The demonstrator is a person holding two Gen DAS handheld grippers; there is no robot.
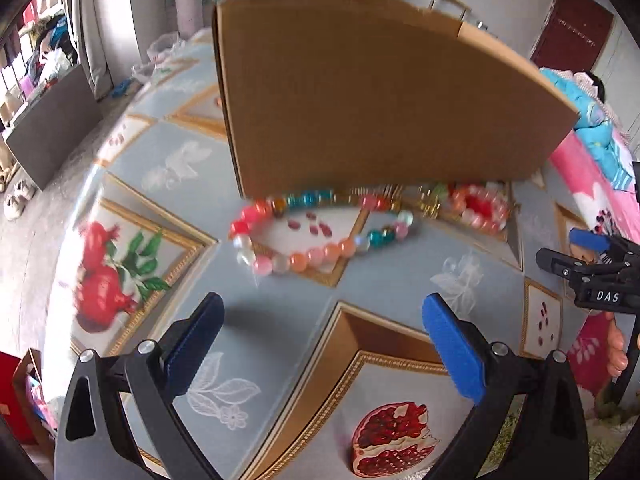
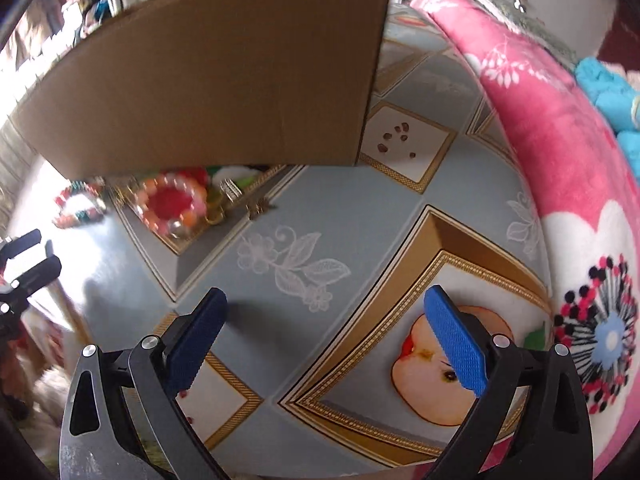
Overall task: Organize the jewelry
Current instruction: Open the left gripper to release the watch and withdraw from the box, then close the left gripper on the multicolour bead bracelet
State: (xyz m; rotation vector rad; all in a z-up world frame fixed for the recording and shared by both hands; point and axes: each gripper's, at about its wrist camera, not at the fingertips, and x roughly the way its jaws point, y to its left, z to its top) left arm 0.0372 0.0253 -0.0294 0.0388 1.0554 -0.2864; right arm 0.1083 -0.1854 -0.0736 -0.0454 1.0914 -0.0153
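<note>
A large bracelet of pink, orange, white and teal beads (image 1: 320, 232) lies on the patterned tablecloth in front of a brown cardboard box (image 1: 368, 92). A smaller red and pink bead bracelet (image 1: 478, 206) and gold trinkets (image 1: 430, 200) lie to its right. My left gripper (image 1: 324, 344) hovers open short of the large bracelet, nothing between its blue pads. In the right wrist view the red bracelet (image 2: 174, 202), gold pieces (image 2: 236, 200) and large bracelet (image 2: 78, 204) sit under the box (image 2: 224, 76) front. My right gripper (image 2: 326, 344) is open and empty above the cloth.
A pink flowered blanket (image 2: 560, 152) covers the table's right side. The right gripper's body (image 1: 596, 276) shows at the left wrist view's right edge, the left gripper's (image 2: 24, 268) at the other view's left edge. The table edge (image 1: 68, 208) drops to the floor on the left.
</note>
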